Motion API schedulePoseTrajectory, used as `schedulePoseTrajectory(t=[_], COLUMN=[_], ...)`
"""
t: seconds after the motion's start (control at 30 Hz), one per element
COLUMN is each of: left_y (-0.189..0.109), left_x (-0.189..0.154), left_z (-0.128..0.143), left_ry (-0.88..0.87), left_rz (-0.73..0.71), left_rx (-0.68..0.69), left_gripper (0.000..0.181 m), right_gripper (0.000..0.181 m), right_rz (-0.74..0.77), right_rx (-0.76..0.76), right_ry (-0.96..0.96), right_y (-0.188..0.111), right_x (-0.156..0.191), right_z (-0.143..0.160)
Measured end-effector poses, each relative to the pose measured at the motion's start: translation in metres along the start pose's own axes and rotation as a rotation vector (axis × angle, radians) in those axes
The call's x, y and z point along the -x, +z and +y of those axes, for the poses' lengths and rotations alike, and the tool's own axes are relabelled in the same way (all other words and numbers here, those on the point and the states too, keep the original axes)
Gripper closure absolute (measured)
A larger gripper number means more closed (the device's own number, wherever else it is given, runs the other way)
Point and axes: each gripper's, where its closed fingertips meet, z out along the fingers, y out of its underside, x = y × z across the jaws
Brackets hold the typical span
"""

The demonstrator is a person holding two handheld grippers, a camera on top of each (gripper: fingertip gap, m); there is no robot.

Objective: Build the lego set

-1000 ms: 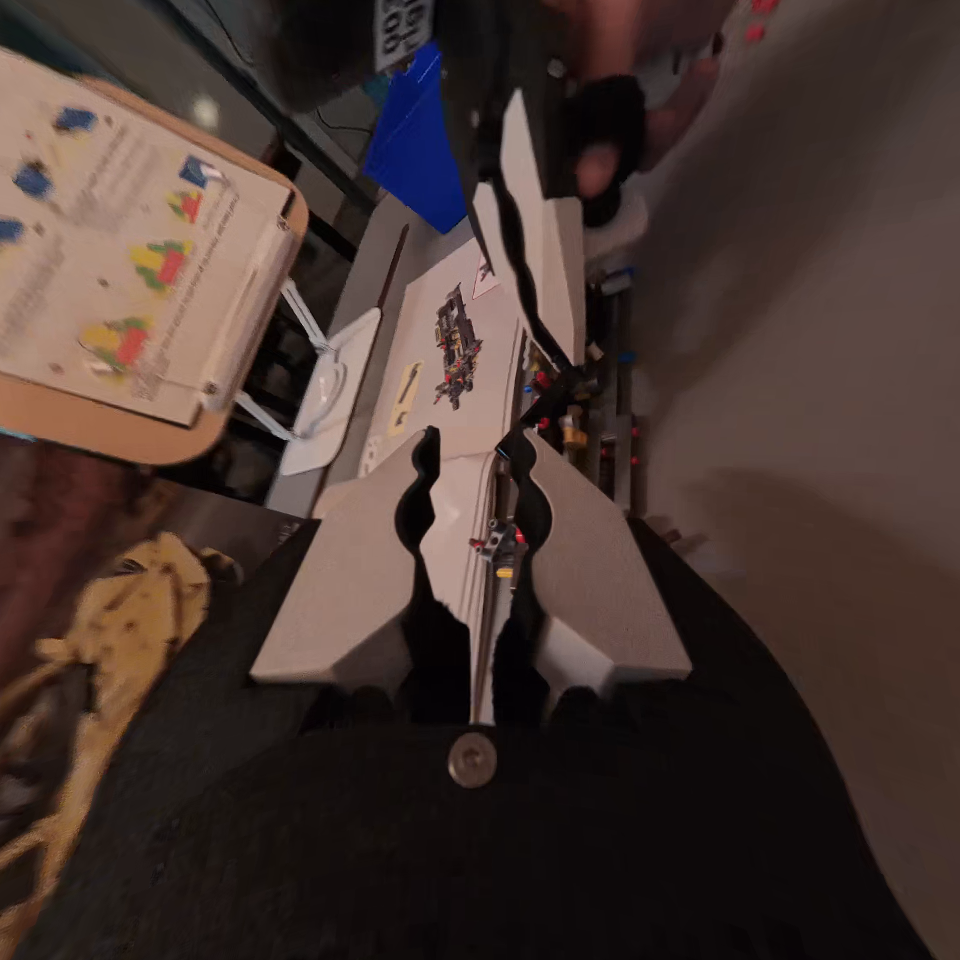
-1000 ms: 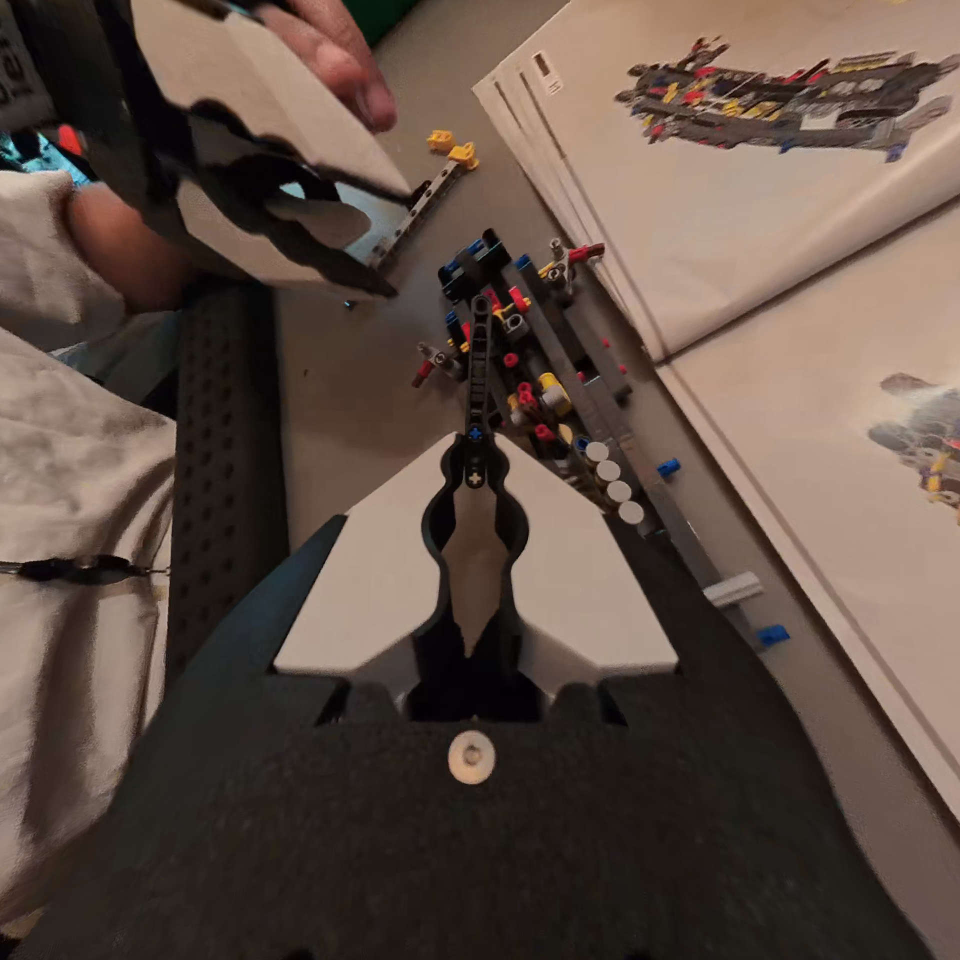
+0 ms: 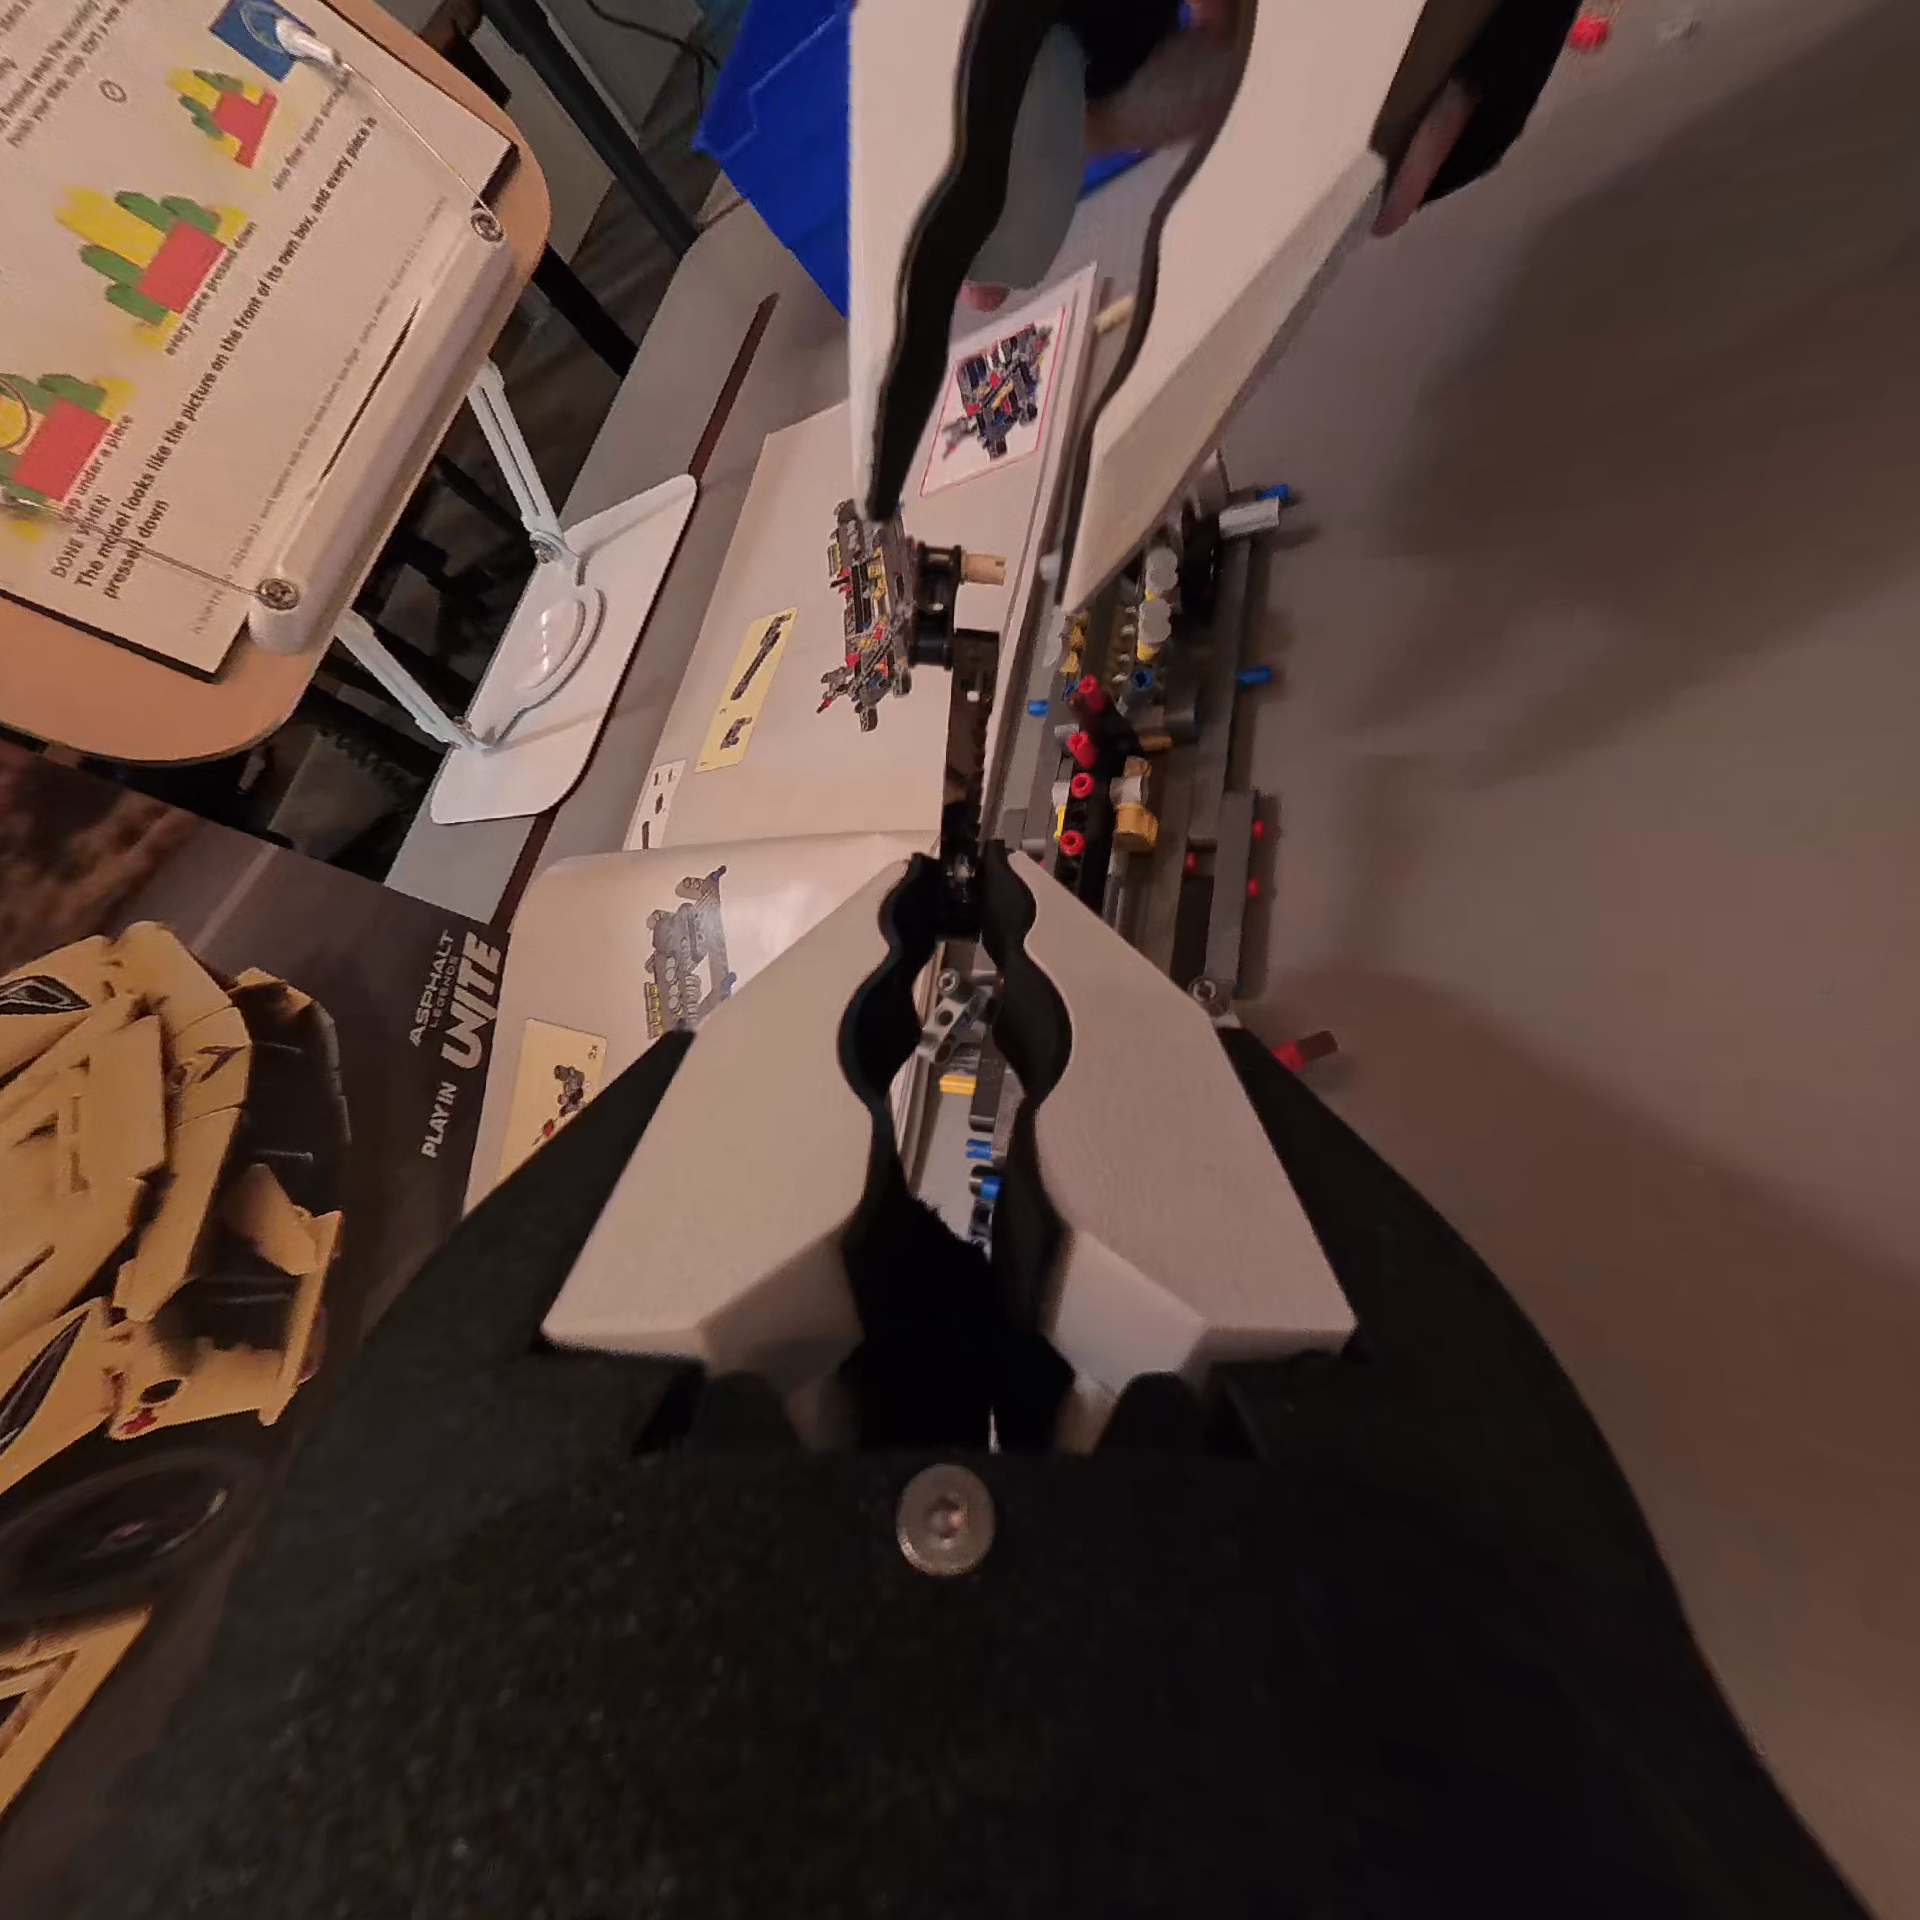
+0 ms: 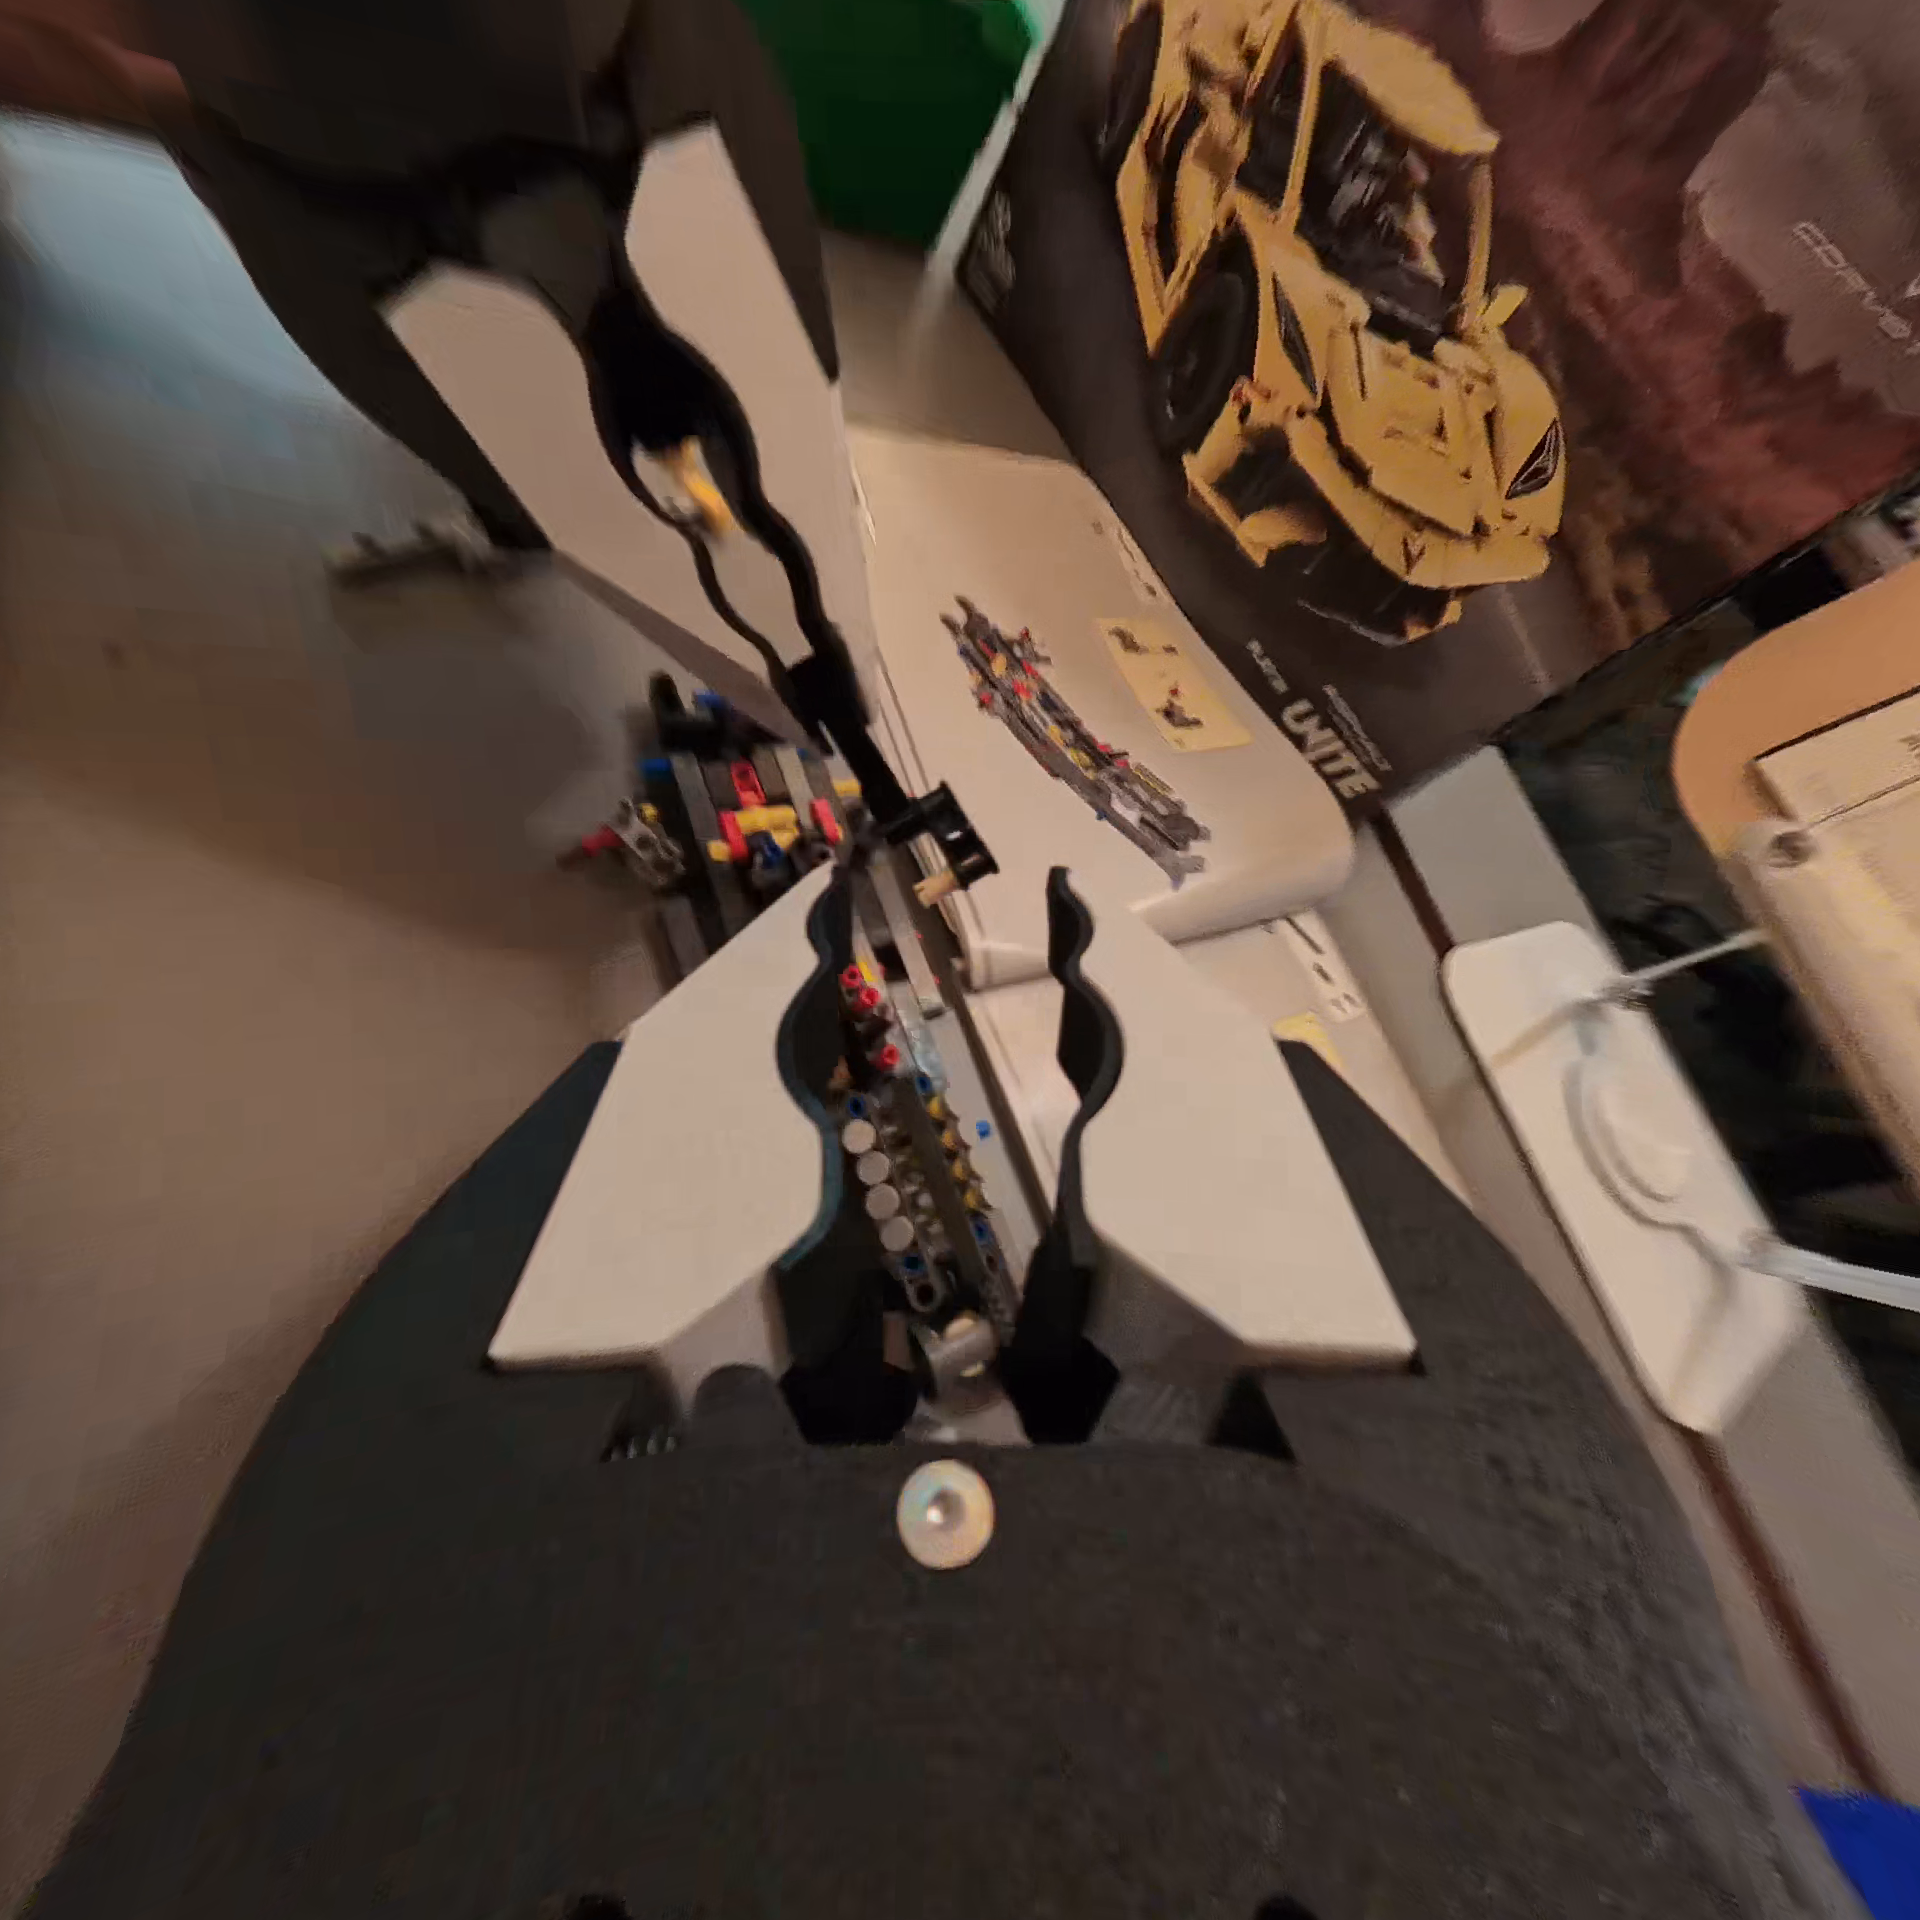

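The worktop [image 3: 1558, 727] spreads out ahead of both my grippers, with the set's box [image 3: 239, 1143], showing the yellow car, lying off to the left of my left gripper. Beyond that gripper's tips the instruction booklet [image 3: 831, 727] lies open. Just right of the booklet sits the long grey chassis [image 3: 1164, 748], studded with red, blue and yellow pins; in the right wrist view it runs directly under my right gripper [image 4: 945, 904], whose fingers stand spread apart with nothing between them. My left gripper [image 3: 958, 883] is pressed together at its tips, pinching the near end of a thin black beam [image 3: 966, 727] that reaches forward over the chassis edge. A small black connector with a tan pin [image 4: 951, 842] sits at the beam's far end.

I judge the build early: only a bare frame exists, no yellow bodywork is fitted, and loose red pieces [image 3: 1304, 1049] lie right of my left gripper.
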Motion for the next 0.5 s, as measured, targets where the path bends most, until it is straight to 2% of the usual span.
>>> schedulePoseTrajectory(t=[0.07, 0.2, 0.5], left_y=[0.000, 0.002, 0.002], left_x=[0.000, -0.003, -0.004], left_z=[0.003, 0.006, 0.007], left_ry=[0.062, 0.210, 0.281], left_rz=[-0.027, -0.080, -0.105], left_rx=[0.037, 0.096, 0.119], left_gripper=[0.175, 0.175, 0.175], right_gripper=[0.144, 0.148, 0.165], right_rz=[0.041, 0.111, 0.090], right_rx=[0.123, 0.204, 0.214], right_ry=[-0.109, -0.257, -0.362], right_y=[0.009, 0.021, 0.025], right_x=[0.004, 0.007, 0.015], right_z=[0.009, 0.013, 0.015])
